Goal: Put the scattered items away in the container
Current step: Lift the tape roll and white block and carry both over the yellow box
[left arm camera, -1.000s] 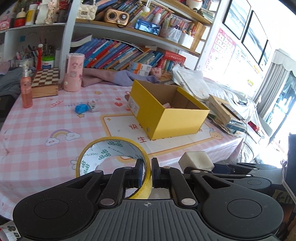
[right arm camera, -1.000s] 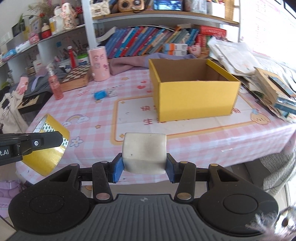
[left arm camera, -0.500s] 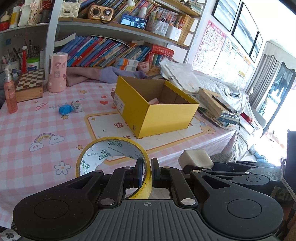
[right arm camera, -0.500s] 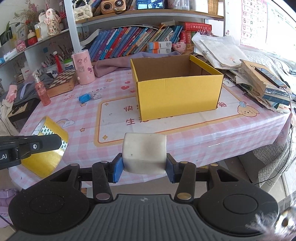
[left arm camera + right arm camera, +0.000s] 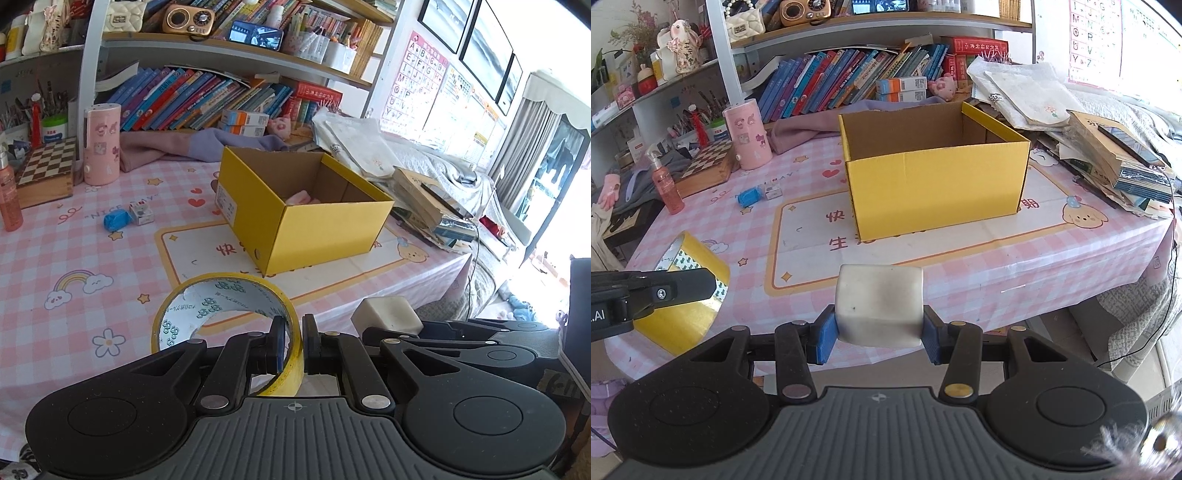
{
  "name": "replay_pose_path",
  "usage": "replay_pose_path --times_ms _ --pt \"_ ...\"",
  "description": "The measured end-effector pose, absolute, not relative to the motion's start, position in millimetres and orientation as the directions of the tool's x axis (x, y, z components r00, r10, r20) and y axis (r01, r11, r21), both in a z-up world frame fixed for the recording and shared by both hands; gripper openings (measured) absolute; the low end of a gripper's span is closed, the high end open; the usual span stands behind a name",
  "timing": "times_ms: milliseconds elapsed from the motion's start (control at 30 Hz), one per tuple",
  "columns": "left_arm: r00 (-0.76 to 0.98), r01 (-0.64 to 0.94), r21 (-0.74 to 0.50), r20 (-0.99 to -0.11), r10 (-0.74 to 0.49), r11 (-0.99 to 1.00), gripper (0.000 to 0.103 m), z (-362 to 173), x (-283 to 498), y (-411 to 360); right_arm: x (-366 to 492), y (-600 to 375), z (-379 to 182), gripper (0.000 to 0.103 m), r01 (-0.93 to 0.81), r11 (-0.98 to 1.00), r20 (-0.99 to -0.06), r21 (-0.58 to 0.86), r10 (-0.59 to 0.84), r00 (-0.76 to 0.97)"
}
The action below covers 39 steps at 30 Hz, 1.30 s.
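Note:
My left gripper (image 5: 293, 339) is shut on the wall of a yellow tape roll (image 5: 207, 306), held above the near edge of the pink checked table. The same tape roll (image 5: 690, 295) shows at the left of the right wrist view. My right gripper (image 5: 879, 326) is shut on a smudged white block (image 5: 879, 304), its blue pads pressing both sides; that block (image 5: 386, 314) is also seen from the left wrist. The open yellow cardboard box (image 5: 303, 210) (image 5: 934, 177) stands ahead on the table with something pink inside. A small blue item (image 5: 117, 219) and a small white box (image 5: 142, 214) lie left of it.
A pink bottle (image 5: 666, 184), chessboard box (image 5: 709, 166) and pink cylinder (image 5: 748, 133) stand at the back left. Purple cloth (image 5: 177, 146) lies behind the box. Stacked books and papers (image 5: 1108, 147) crowd the right edge. Bookshelves rise behind the table.
Both grippers have shifted sideways in front of the table, so the yellow box sits more to the centre-right of each view. Both grips are unchanged.

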State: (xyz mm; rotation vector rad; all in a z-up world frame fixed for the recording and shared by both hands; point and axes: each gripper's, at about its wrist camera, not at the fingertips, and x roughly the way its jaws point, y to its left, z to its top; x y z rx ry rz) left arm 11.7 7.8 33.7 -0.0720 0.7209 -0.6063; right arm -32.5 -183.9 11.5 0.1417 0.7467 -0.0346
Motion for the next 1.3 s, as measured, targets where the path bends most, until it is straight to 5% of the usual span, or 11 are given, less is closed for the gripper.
replay_pose_path --times_ms 667,1300 --pt "0.584 0.535 -0.247 -0.583 -0.565 0.808 0.008 43.3 53.5 -85.7 6.8 -279.1 13.6 0.044 0.122 0.985 -0.670 0.123 -0.008 0.742" --pt "0.737 0.501 -0.091 -0.475 -0.480 0.861 0.008 86.3 127.8 -148.4 112.8 -341.1 72.1 0.044 -0.054 0.993 -0.477 0.105 0.098 0.873"
